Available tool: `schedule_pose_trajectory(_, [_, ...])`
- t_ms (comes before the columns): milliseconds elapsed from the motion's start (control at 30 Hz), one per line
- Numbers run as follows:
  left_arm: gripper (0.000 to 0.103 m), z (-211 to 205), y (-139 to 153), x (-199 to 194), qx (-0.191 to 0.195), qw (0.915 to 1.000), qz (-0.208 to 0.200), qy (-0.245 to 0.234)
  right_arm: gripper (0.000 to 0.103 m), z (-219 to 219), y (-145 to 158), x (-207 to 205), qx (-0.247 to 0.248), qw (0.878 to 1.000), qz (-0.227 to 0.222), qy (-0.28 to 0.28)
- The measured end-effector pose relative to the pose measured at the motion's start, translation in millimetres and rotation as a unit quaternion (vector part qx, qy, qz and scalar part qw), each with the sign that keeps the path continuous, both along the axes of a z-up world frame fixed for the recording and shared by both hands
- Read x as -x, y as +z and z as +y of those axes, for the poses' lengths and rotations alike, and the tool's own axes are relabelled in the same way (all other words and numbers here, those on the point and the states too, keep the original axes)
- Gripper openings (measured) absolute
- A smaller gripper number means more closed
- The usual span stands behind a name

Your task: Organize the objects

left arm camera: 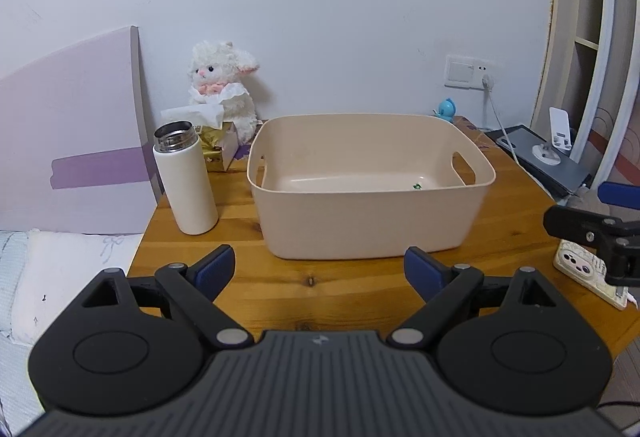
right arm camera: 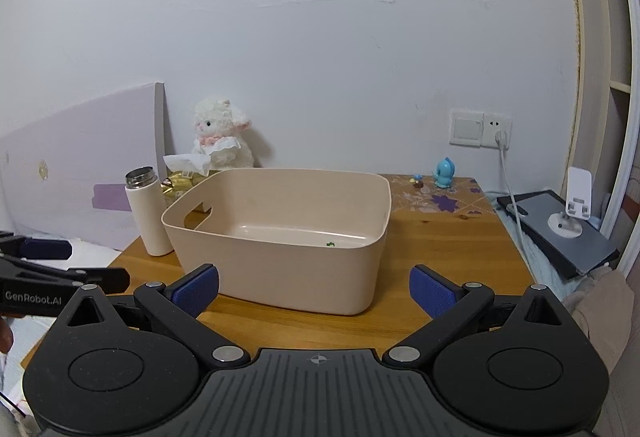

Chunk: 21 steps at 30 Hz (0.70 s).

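Observation:
A beige plastic bin (left arm camera: 368,221) (right arm camera: 280,269) stands mid-table, with only a small green speck inside. A white uncapped thermos (left arm camera: 186,181) (right arm camera: 147,215) stands to its left. Behind it are a gold tissue box (left arm camera: 218,149) (right arm camera: 180,185) and a white plush lamb (left arm camera: 224,89) (right arm camera: 222,135). A small blue figurine (left arm camera: 445,110) (right arm camera: 444,173) stands at the back right. My left gripper (left arm camera: 320,271) is open and empty, just in front of the bin. My right gripper (right arm camera: 314,291) is open and empty, in front of the bin's near wall.
The wooden table (left arm camera: 320,289) (right arm camera: 448,249) stands against a white wall. A phone in a patterned case (left arm camera: 588,273) lies at its right edge. A dark tablet with a white stand (left arm camera: 548,157) (right arm camera: 560,229) lies right of the table. A bed (left arm camera: 48,277) is on the left.

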<state>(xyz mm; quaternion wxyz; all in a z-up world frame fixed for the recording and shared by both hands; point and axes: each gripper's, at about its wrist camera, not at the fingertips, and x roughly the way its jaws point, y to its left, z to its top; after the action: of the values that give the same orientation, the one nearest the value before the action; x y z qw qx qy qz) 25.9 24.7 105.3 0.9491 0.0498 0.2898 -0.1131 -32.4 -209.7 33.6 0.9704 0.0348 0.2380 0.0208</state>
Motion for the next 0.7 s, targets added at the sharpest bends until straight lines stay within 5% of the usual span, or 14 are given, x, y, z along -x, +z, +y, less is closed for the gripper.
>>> schedule_pose_trajectory(700, [0.093, 5.9, 8.9, 66.7, -0.002, 1.0, -0.005, -0.002, 0.103, -1.3, 5.8, 49.3, -0.003, 1.0, -0.004, -0.001])
